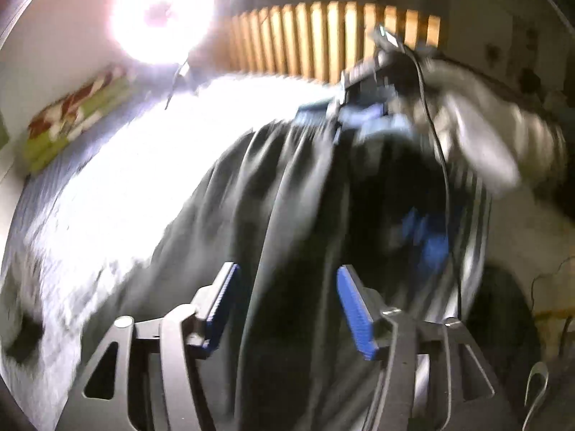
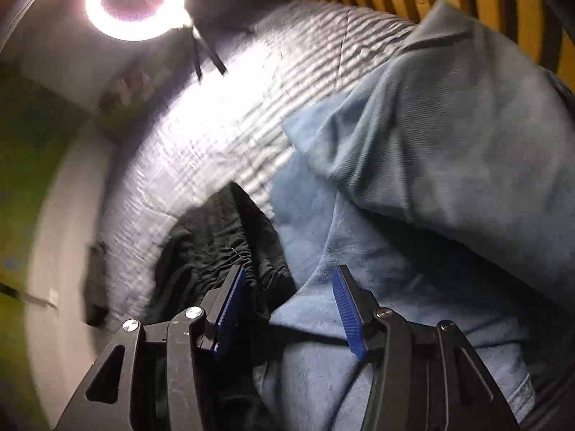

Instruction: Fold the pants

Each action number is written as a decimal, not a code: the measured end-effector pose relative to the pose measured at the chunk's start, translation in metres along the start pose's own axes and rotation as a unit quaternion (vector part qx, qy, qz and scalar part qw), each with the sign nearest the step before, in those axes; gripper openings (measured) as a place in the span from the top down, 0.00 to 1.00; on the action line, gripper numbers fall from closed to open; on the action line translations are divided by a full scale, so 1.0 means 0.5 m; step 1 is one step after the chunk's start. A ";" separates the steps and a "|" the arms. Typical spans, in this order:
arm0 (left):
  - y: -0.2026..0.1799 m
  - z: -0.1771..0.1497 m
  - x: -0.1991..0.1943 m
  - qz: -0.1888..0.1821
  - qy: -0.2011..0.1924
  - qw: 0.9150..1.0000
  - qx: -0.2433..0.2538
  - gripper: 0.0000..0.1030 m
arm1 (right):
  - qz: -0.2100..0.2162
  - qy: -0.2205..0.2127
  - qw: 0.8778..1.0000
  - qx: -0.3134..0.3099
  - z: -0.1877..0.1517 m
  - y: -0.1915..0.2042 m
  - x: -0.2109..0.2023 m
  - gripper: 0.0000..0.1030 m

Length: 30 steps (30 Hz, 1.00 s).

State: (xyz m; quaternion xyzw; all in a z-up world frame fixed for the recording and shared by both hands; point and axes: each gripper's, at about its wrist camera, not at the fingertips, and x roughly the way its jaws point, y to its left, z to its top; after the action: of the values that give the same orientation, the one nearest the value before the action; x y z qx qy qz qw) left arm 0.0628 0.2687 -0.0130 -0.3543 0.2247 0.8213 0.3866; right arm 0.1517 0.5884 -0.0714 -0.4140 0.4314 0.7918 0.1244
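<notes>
The left gripper (image 1: 284,305) hangs released, jaws apart, over the dark grey pleated pants (image 1: 273,186) on the quilted grey bedcover (image 1: 107,197). The right gripper (image 2: 287,309) is released too, above blue cloth (image 2: 323,251), probably freeing both for a fresh grasp.

The left gripper (image 1: 285,300) is a black frame with triangular cut-outs, silver screw heads at its joints and two fingers lined with ribbed blue pads (image 1: 354,310). The right gripper (image 2: 287,301) is built alike: black arms, round silver screws (image 2: 194,311), blue ridged pads. In the left wrist view it shows blurred at far right, a thin black cable (image 1: 440,151) hanging from it, with a grey sleeve (image 1: 496,133) behind
</notes>
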 end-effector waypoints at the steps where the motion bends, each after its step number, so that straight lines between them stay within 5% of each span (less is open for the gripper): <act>1: -0.008 0.036 0.024 0.004 -0.007 1.000 0.008 0.39 | 0.009 -0.001 1.000 0.010 -0.005 -0.007 -0.007 0.55; 5: -0.024 0.147 0.138 -0.009 -0.011 1.000 0.001 0.46 | 0.026 0.006 0.999 0.028 -0.005 -0.036 -0.015 0.63; 8: -0.030 0.190 0.253 -0.025 0.027 0.999 -0.003 0.51 | 0.031 0.014 0.999 0.019 0.002 -0.036 -0.008 0.67; 10: -0.019 0.200 0.297 -0.036 0.041 0.998 -0.025 0.77 | 0.040 0.016 0.999 0.010 0.014 -0.025 -0.005 0.67; 13: 0.053 0.194 0.327 -0.060 0.034 0.987 -0.147 0.94 | 0.039 0.013 0.999 -0.018 0.033 0.001 0.001 0.67; 16: 0.086 0.191 0.336 -0.089 0.027 0.976 -0.199 0.94 | 0.029 0.029 0.999 -0.029 0.050 0.008 0.024 0.67; 28: 0.013 0.199 0.358 -0.067 0.053 0.989 -0.117 0.94 | 0.121 0.076 0.989 0.036 0.032 -0.026 0.046 0.56; 30: 0.007 0.199 0.357 -0.068 0.051 0.990 -0.111 0.95 | 0.098 0.083 0.992 0.018 0.027 -0.012 0.048 0.54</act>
State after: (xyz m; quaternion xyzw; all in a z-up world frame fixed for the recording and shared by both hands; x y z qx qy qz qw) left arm -0.0607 0.4155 -0.0831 -0.4509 0.1276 0.7938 0.3876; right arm 0.1326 0.5987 -0.0894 -0.4320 0.4927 0.7552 0.0170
